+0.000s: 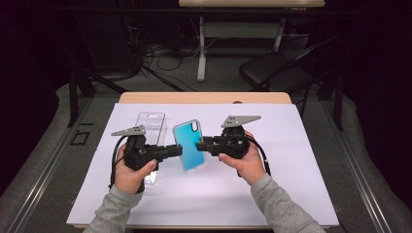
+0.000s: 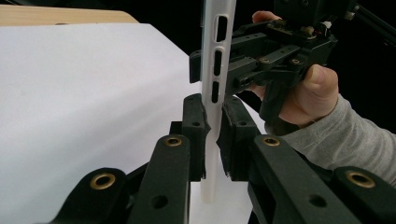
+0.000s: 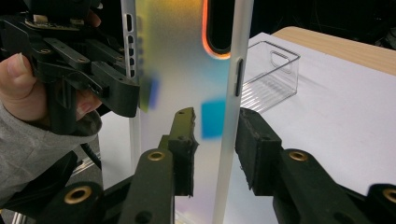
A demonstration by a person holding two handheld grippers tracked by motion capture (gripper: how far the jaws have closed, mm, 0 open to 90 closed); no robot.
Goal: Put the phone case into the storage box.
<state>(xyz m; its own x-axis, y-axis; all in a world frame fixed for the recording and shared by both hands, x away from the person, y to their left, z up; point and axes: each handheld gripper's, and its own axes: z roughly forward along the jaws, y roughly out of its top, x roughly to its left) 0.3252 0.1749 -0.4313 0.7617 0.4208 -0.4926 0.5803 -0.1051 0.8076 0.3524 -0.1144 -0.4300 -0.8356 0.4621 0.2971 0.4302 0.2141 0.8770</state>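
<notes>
A phone case (image 1: 191, 145) with a teal back and pale translucent rim stands upright on its lower end above the white sheet (image 1: 291, 160). My left gripper (image 1: 179, 150) is shut on the rim of its left side; in the left gripper view the pads (image 2: 195, 133) pinch the thin edge of the case (image 2: 217, 70). From the right, my right gripper (image 1: 201, 144) straddles the opposite rim. In the right gripper view the case's edge (image 3: 229, 116) sits between the jaws of that gripper (image 3: 217, 135), with a narrow gap at the right pad (image 3: 252, 140).
A clear plastic box (image 1: 151, 127) lies on the sheet behind my left hand, also seen as the clear box (image 3: 273, 77) at the far right. The wooden table edge (image 1: 204, 98) runs along the back. Beyond it stand a black chair (image 1: 272, 68) and a table leg (image 1: 201, 48).
</notes>
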